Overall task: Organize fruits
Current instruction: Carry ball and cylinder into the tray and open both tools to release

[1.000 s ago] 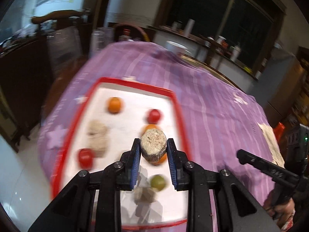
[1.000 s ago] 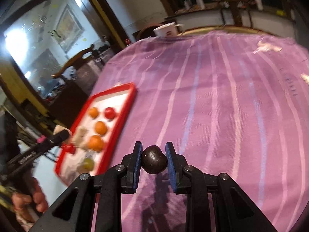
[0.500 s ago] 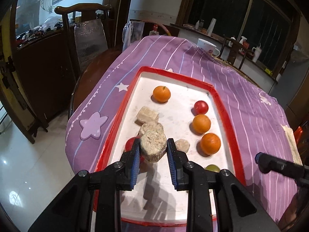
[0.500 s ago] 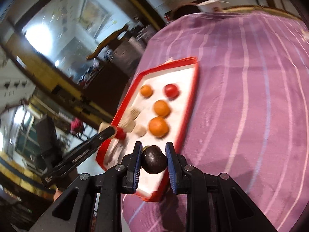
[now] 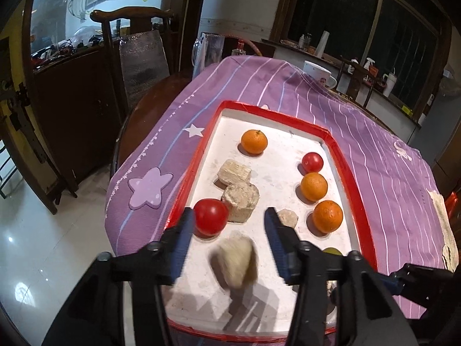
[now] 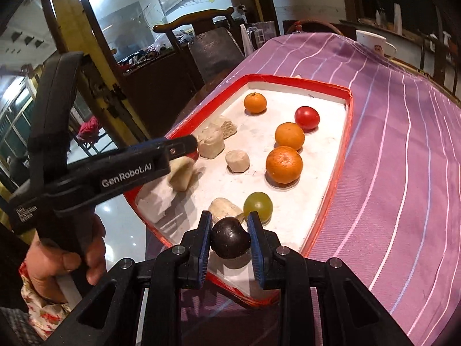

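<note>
Fruit is gathering in the red-rimmed tray (image 5: 355,178): we are opening the left gripper (image 5: 227,230), its pale chunk (image 5: 234,259) dropping free onto the tray floor. We are clamping the dark plum (image 6: 230,238) in the right gripper (image 6: 229,240) over the tray's near corner; lowering before releasing seems wise. Tray is lying on a purple striped tablecloth (image 6: 403,144); wooden chair (image 5: 129,28) beyond.

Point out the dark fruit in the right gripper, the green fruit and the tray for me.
dark fruit (image 6: 230,242), right wrist view, middle of its front.
green fruit (image 6: 258,205), right wrist view, centre of its skin.
tray (image 6: 349,115), right wrist view, red rim on its right side.
</note>
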### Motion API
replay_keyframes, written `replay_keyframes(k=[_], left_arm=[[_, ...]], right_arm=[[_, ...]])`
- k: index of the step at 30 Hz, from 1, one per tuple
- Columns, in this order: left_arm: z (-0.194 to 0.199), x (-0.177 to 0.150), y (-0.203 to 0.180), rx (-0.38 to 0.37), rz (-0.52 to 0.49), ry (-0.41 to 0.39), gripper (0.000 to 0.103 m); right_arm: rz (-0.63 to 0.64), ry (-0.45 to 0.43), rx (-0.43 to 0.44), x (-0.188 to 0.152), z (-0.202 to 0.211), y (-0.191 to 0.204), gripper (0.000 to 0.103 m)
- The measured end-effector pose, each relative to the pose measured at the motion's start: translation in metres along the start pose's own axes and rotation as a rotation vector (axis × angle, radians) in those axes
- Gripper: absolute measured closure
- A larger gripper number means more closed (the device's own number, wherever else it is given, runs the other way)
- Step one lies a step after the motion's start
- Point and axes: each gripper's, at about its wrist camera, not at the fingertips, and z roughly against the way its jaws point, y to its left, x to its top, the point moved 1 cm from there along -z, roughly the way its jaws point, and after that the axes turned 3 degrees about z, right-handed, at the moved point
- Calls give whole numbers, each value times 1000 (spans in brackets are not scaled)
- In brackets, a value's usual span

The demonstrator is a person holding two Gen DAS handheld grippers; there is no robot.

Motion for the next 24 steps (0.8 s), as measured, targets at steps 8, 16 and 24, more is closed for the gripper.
replay_keyframes(k=[8,16,24], left_arm=[[12,4,-1,4,12,-37,30],[25,5,-7,17,8,-58,28],[44,2,-34,123,-74,-141,18]], right_arm=[[-8,-16,28,0,0,1,74],[-11,-89,13,-5,23,0,71],[-82,-162,-60,-13,49,-21,63]])
